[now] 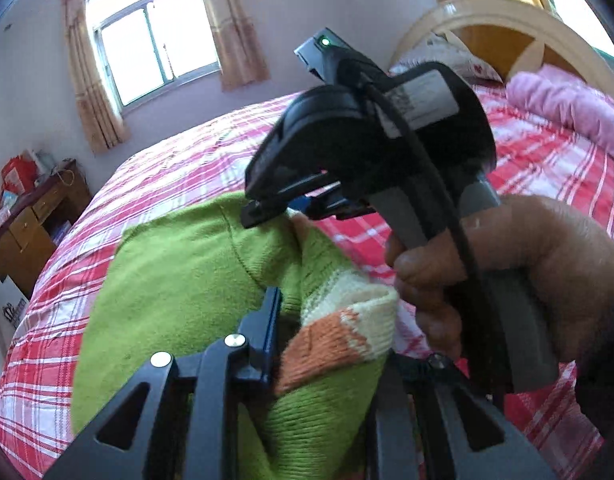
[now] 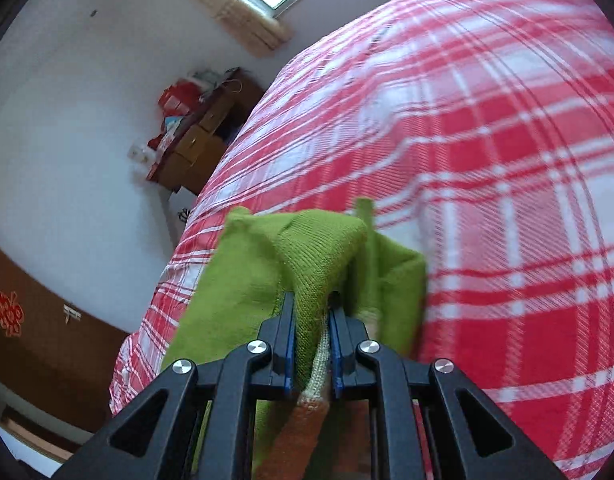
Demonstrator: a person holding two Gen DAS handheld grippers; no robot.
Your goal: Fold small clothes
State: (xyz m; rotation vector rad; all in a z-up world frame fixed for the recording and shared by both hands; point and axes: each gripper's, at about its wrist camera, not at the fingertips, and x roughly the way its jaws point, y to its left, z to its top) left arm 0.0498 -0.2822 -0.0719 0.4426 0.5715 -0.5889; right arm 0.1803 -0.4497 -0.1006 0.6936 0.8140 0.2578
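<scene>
A small green knitted sweater [image 1: 179,280] with an orange and cream patterned band [image 1: 339,328] lies on the red plaid bed [image 1: 167,168]. My left gripper [image 1: 331,320] is shut on the sweater's patterned part; only its left finger [image 1: 267,328] shows clearly. My right gripper [image 1: 267,208] appears in the left wrist view, held in a hand, pinching the sweater's edge. In the right wrist view my right gripper [image 2: 311,320] is shut on a raised fold of the green sweater [image 2: 319,256], above the bed [image 2: 487,160].
A pink blanket [image 1: 571,108] and a pillow lie by the wooden headboard [image 1: 487,36]. A wooden desk [image 1: 31,220] with clutter stands beside the bed's far side, also in the right wrist view [image 2: 199,136]. A curtained window [image 1: 147,44] is behind.
</scene>
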